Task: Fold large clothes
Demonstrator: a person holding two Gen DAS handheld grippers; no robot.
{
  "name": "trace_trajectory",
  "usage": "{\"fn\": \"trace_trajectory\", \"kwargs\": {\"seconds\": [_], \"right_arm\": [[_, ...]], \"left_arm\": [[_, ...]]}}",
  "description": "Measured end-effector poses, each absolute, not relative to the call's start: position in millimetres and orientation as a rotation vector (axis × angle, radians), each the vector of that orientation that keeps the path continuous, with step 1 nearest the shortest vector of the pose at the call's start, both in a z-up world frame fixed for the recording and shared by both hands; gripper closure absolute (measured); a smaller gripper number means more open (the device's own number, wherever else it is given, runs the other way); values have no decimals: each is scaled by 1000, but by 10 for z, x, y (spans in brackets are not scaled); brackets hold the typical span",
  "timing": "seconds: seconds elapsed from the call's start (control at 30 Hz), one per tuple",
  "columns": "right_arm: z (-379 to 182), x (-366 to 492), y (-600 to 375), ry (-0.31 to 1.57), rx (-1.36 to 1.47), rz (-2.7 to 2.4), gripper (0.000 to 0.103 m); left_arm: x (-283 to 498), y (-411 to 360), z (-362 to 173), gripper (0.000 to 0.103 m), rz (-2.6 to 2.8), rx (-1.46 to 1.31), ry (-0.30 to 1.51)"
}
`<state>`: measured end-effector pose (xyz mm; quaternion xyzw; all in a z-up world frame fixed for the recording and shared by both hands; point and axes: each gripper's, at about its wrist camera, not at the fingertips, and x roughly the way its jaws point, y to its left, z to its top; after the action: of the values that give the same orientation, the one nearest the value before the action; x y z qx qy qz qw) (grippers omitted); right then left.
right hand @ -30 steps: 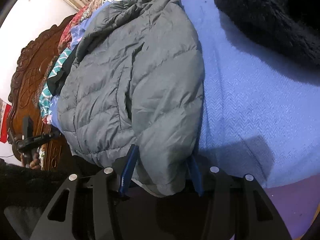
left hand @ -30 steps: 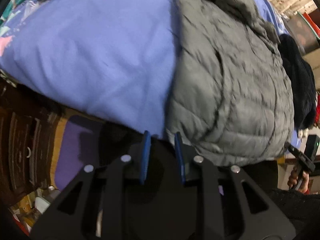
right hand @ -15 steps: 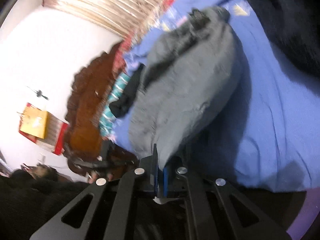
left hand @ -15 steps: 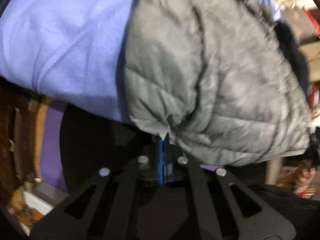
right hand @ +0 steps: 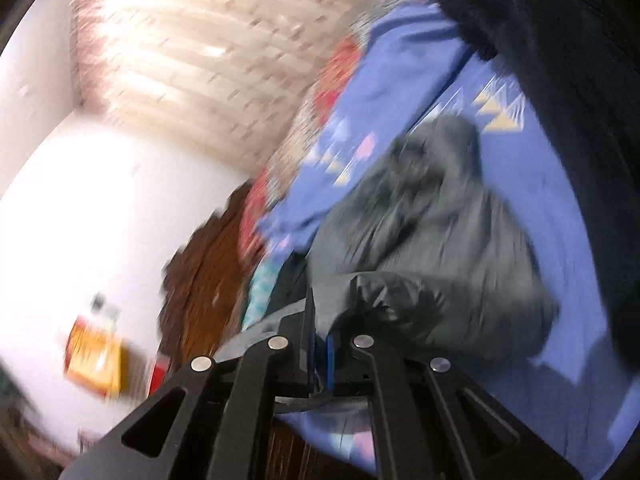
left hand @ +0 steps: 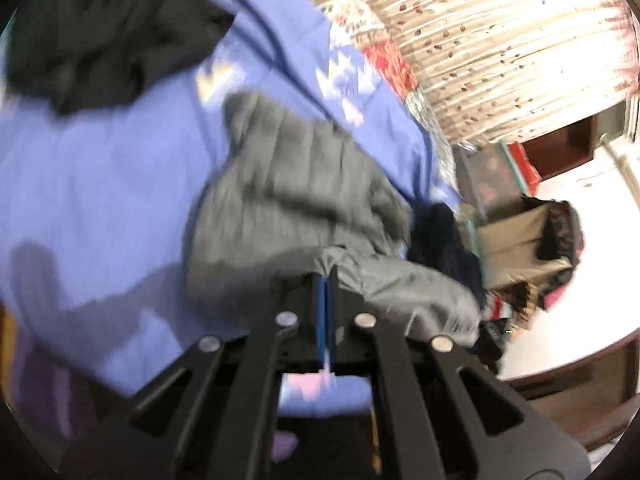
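While both views are smeared by motion blur, the findings below are limited to what reads clearly.

Garment: grey quilted puffer jacket (left hand: 304,184), lying on the blue patterned bedspread (left hand: 100,184) of the bed, near edge raised off it.
Left tongs (left hand: 325,280): blue pads together, clamped on the jacket's hem edge.
Right tongs (right hand: 320,320): closed on a bunched fold of the same jacket (right hand: 432,232); fabric shows between the pads.
Step, as judged: near hem held up for folding over toward the collar end.
Surroundings: black fleece garment (right hand: 560,80) on the bedspread beside the jacket; another dark garment (left hand: 108,36) farther off; carved wooden headboard (right hand: 200,280) beyond.
Risk one: slick shell fabric may slide out of either grip, since only a thin edge is pinched on the left.
Risk two: uneven lift would skew the fold line.
Risk three: jacket could drag onto the black fleece garment and tangle.
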<state>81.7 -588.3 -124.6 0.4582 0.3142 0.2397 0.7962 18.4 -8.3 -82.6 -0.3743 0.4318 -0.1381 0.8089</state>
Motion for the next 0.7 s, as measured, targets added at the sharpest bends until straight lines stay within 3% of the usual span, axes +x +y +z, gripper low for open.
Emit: {"fn": "trace_trajectory", "kwargs": {"seconds": [0.1, 0.17, 0.23, 0.3, 0.37, 0.43, 0.67, 0.7], "right_arm": [[-1402, 1379, -5696, 784, 803, 244, 63], [-1520, 1539, -5614, 833, 763, 195, 62], [-1587, 1442, -5660, 749, 849, 235, 60], [-1638, 1199, -5763, 613, 957, 312, 44], [-1646, 1037, -5901, 540, 984, 327, 18], [-1593, 955, -5979, 486, 954, 296, 10], [-1301, 898, -5719, 542, 403, 186, 0], [-1377, 915, -5629, 573, 342, 184, 0]], "left_arm": [[924, -49, -1042, 101, -179, -712, 972], [1217, -83, -1302, 101, -55, -658, 1066], [1240, -67, -1493, 101, -9, -659, 1107], [1152, 56, -1566, 93, -14, -693, 1091], [1083, 190, -1623, 86, 17, -709, 1072], [1092, 296, -1641, 85, 29, -740, 1060], [929, 536, -1378, 85, 70, -698, 946], [873, 485, -1429, 81, 58, -671, 966]]}}
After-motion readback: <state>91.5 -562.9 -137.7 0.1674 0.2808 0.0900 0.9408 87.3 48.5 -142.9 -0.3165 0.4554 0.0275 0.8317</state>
